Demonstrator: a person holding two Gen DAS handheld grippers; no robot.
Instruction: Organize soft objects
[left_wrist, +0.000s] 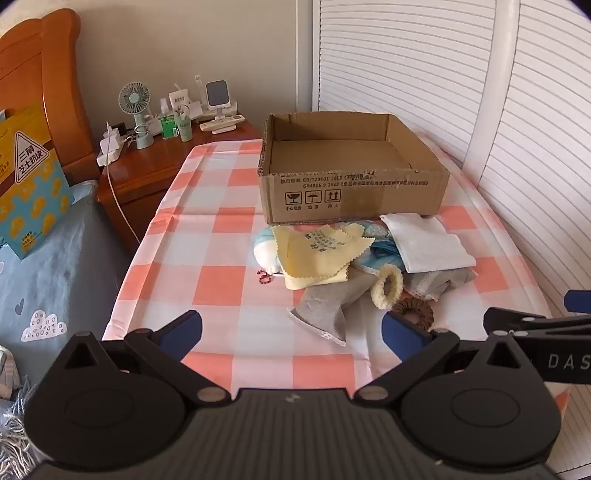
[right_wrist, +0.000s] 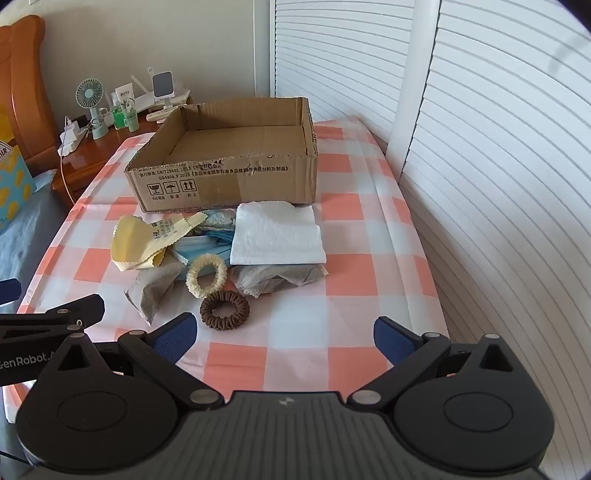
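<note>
The box (left_wrist: 354, 195) front reads "GB/T29601 2013" and "GB4806.9 2023" above three handling symbols — the right gripper (left_wrist: 554, 360) shows "DAS", the left gripper (right_wrist: 26, 358) "GenRobot.A".

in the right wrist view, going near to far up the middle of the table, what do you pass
right tongs, open and empty → brown scrunchie → cream scrunchie → white folded cloth → cardboard box, nothing visible inside

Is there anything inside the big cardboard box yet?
Empty. The cardboard box shows only its bare brown floor; the yellow cloth and scrunchies lie outside on the table.
</note>
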